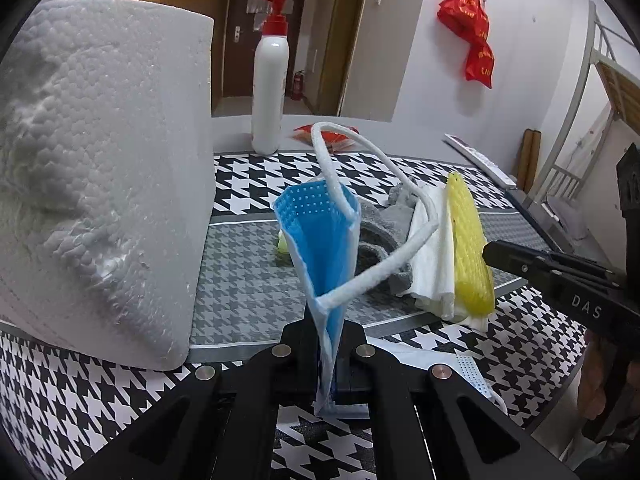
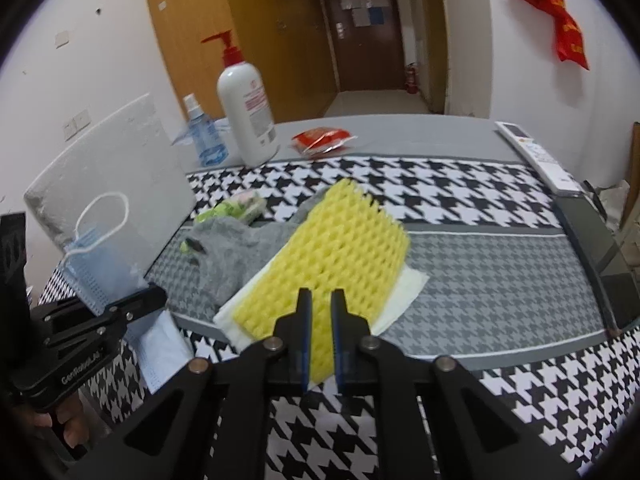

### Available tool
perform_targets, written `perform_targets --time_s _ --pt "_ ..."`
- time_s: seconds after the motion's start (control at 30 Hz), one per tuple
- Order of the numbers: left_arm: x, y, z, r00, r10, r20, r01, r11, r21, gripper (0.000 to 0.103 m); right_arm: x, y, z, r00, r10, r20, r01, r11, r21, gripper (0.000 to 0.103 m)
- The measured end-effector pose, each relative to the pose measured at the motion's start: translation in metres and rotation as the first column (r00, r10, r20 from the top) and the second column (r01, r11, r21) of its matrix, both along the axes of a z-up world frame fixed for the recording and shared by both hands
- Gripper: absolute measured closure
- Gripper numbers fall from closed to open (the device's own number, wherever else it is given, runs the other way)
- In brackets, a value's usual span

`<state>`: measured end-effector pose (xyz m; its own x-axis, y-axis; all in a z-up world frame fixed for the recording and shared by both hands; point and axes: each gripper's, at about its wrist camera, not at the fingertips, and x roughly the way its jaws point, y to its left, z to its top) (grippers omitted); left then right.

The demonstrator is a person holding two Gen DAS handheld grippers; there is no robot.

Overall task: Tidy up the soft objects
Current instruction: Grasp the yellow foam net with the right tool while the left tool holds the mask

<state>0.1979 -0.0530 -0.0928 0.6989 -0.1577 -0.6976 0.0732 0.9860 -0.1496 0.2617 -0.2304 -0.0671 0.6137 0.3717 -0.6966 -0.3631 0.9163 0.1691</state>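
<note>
the blue face mask stands upright in my left claw, its lower edge pinched tight between the two black fingers, its white ear loop arching up and to the right. a second mask lies flat on the houndstooth cloth just under that claw. my right claw is closed onto the near edge of the yellow foam net, which rises between its blue-lined fingers. the net lies on a white tissue, with a grey sock touching it on the left and a small green packet just beyond the sock. to the far left of the pile stands a white foam block. further back are a white pump bottle, a small blue spray bottle, a red packet and, far right, a white remote.
</note>
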Motion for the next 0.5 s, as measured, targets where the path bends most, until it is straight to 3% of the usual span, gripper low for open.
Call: perform_targets --time_s 0.03,0.1,0.13,0.3,0.5 --pt "0.0 0.0 0.0 1.0 0.001 0.0 -0.001 1.0 -0.001 0.1 0.001 0.0 0.0 1.0 -0.008 -0.002 0.008 1.0 -0.009 0.084" --pt "-0.001 0.0 0.001 1.0 0.0 0.002 0.0 1.0 0.002 0.099 0.001 -0.002 0.0 1.0 -0.03 -0.002 0.03 0.999 -0.012 0.033" --pt "-0.002 0.0 0.001 1.0 0.002 0.004 -0.002 1.0 0.003 0.1 0.001 -0.003 0.0 1.0 -0.029 0.003 0.029 1.0 0.002 0.029" --pt "-0.002 0.001 0.001 1.0 0.004 0.002 -0.004 1.0 0.005 0.099 0.004 0.0 0.002 1.0 -0.012 0.002 0.012 1.0 0.022 0.028" --pt "-0.001 0.002 0.0 1.0 0.007 -0.004 -0.007 1.0 0.001 0.099 0.02 0.007 -0.011 0.998 0.013 -0.064 -0.011 0.999 0.036 0.028"
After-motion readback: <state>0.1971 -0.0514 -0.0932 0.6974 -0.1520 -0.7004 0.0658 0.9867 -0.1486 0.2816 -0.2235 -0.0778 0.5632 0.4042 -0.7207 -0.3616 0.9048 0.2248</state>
